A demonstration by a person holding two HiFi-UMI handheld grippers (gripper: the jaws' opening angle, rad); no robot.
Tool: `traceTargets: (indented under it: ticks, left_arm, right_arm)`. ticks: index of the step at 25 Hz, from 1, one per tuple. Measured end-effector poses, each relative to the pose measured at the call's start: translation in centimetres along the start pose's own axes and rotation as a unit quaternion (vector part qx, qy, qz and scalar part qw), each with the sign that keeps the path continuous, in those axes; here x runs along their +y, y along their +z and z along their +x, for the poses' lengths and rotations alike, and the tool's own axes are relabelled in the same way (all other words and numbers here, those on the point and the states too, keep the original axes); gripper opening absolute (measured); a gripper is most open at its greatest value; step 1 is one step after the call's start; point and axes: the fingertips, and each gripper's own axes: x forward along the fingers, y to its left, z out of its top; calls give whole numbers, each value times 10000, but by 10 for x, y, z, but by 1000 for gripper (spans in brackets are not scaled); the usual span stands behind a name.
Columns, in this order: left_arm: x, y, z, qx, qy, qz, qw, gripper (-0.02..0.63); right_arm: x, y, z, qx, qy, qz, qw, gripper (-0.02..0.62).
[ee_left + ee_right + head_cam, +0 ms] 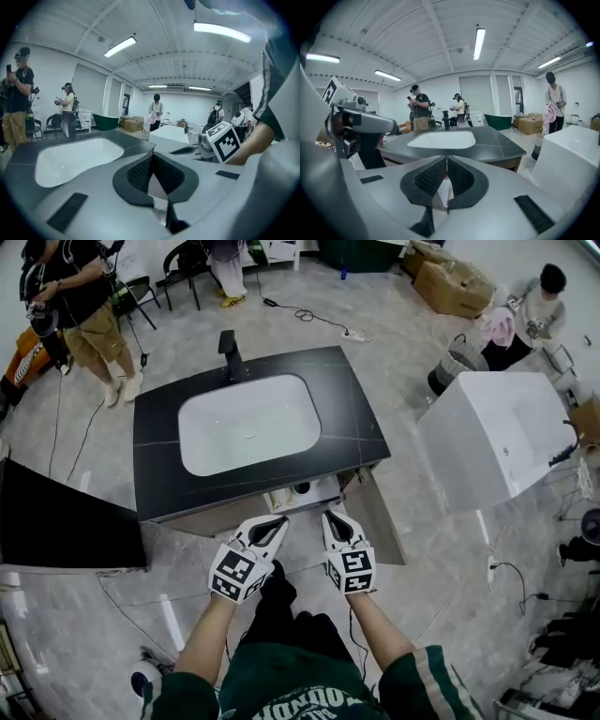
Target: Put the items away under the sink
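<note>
Black stone forms the vanity top (349,427), which carries nothing round the white basin (246,423). The one item visible, a pale thing (302,489) with a dark round opening, sits in the open cupboard under the front edge. Before it hang the left gripper (272,523) and the right gripper (335,518), jaws pressed together on nothing. The cupboard door (382,521) stands open at the right. Swinging it shut could knock an item lying near the front, and a careless step could catch it.
</note>
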Motion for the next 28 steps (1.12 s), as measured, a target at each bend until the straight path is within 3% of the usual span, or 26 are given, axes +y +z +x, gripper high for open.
traceTargets:
  ticks: [5,10,18,28]
  left_arm:
    - [-51,71,-49,-70,212,-230,9995,11]
    - [-83,99,-92,-43,377,-166,9991,11]
    - [-108,118,-134,-187,500,-124,9985,11]
    - [-119,114,-142,-229,519,-99,9983,11]
  right_arm:
    - [29,72,-88,-147,61,79,9998,46]
    - [55,101,-143,-289,119,82,9995,46]
    - [88,129,-178,-415,151,-172,9989,41]
    - [96,140,-196,-551,212,-298,9978,41]
